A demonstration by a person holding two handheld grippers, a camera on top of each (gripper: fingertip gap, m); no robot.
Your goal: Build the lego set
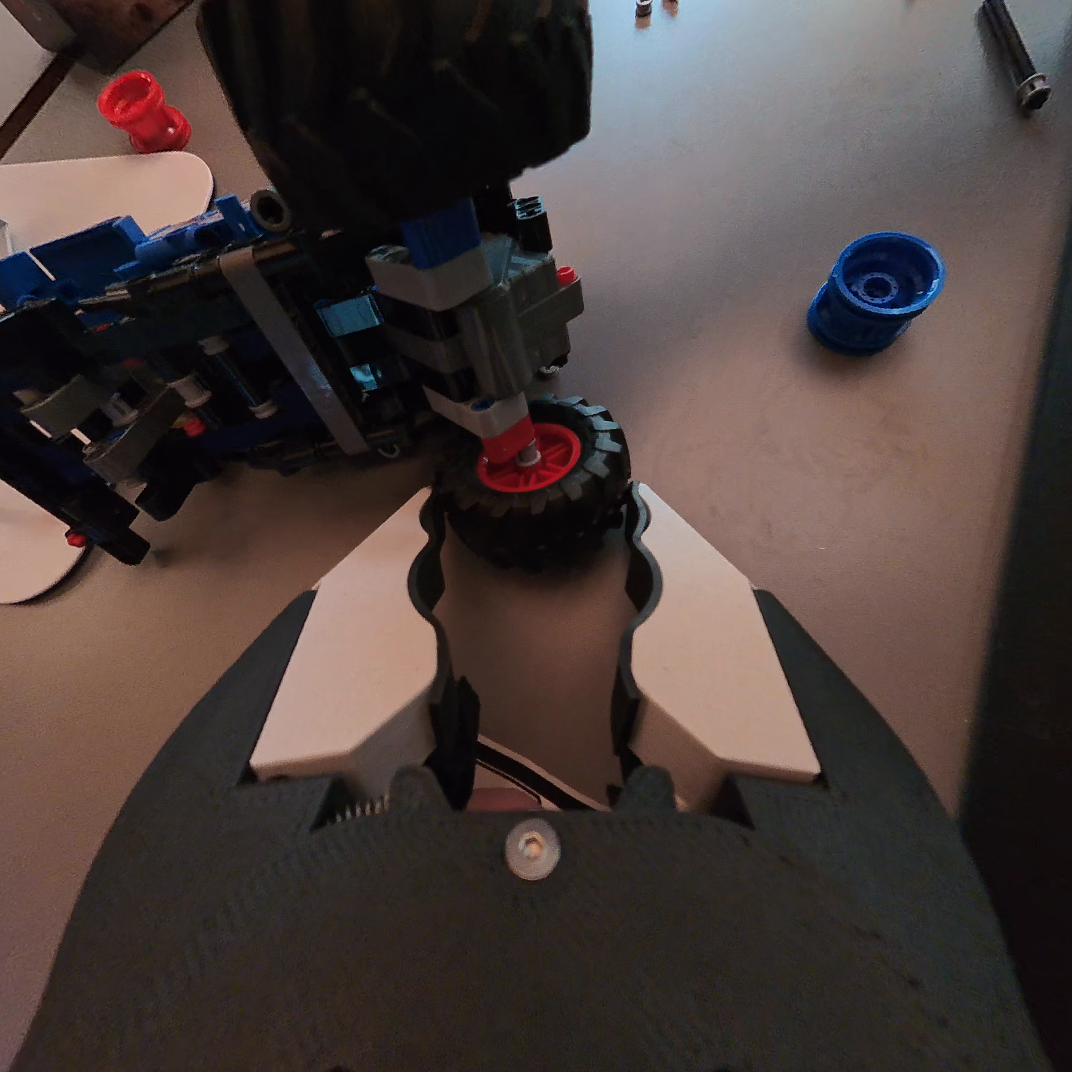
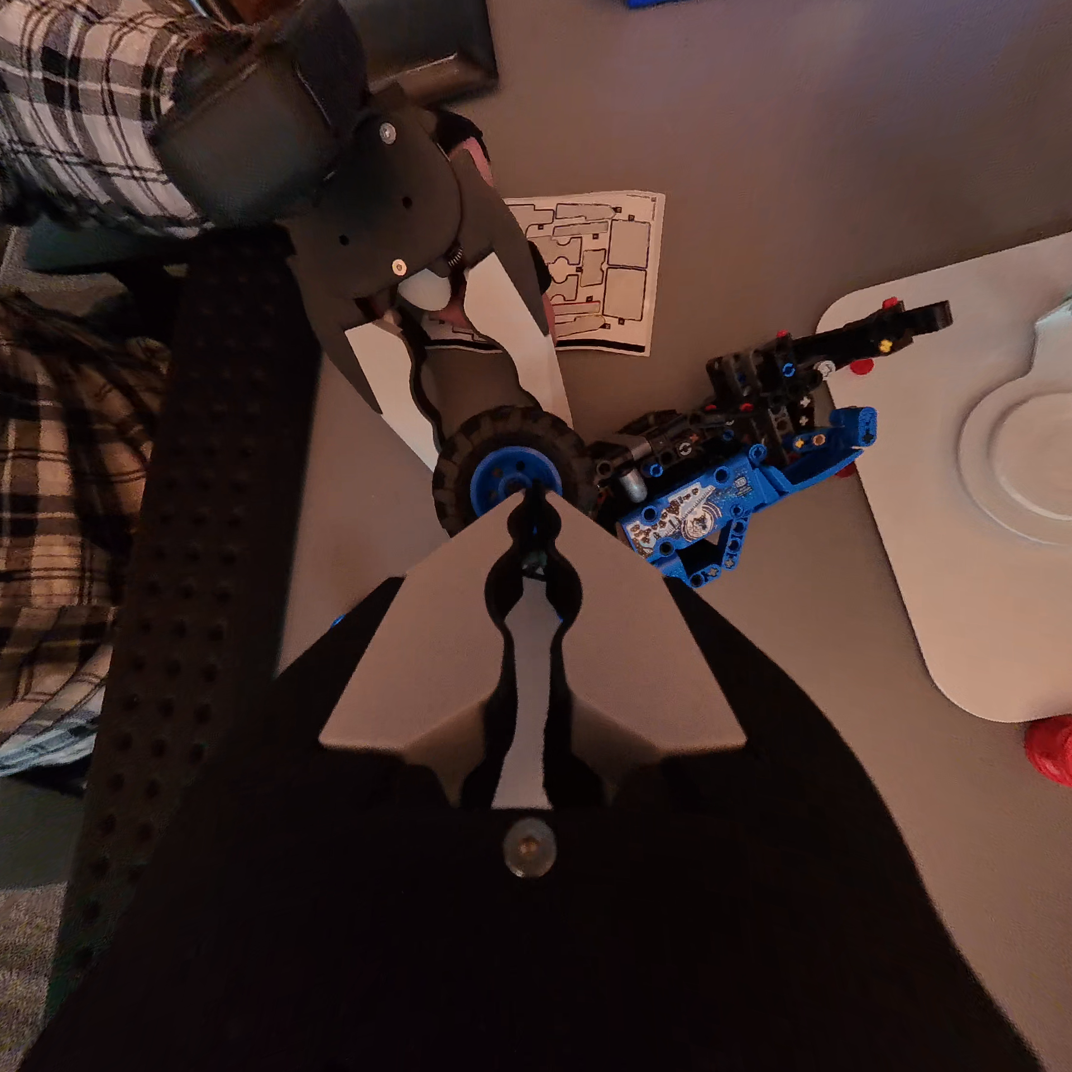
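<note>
Closest to the left wrist camera, the left gripper [image 1: 531,499] stood wide, its two fingertips on either side of a small black tyre with a red hub [image 1: 536,473], touching or almost touching the tread. That wheel sat on an axle of the blue, black and grey lego vehicle [image 1: 243,359], which lay tilted on the grey table [image 1: 754,464], its far-left end over a white tray [image 1: 116,185]. A large black tyre [image 1: 400,98] rose above the chassis at the far side. A loose blue wheel rim [image 1: 876,293] lay well apart to the right, a red rim [image 1: 145,110] at the far left, and a dark axle rod [image 1: 1015,58] at the far right.

In the right wrist view, the right gripper [image 2: 532,504] was pinched narrow on something thin and dark at the blue hub of the large black tyre [image 2: 510,458]; what exactly it held could not be told. The left gripper [image 2: 493,400] showed beyond that tyre, with a printed sheet [image 2: 603,272] farther off on the table and a plaid sleeve [image 2: 75,104] at the far left.
</note>
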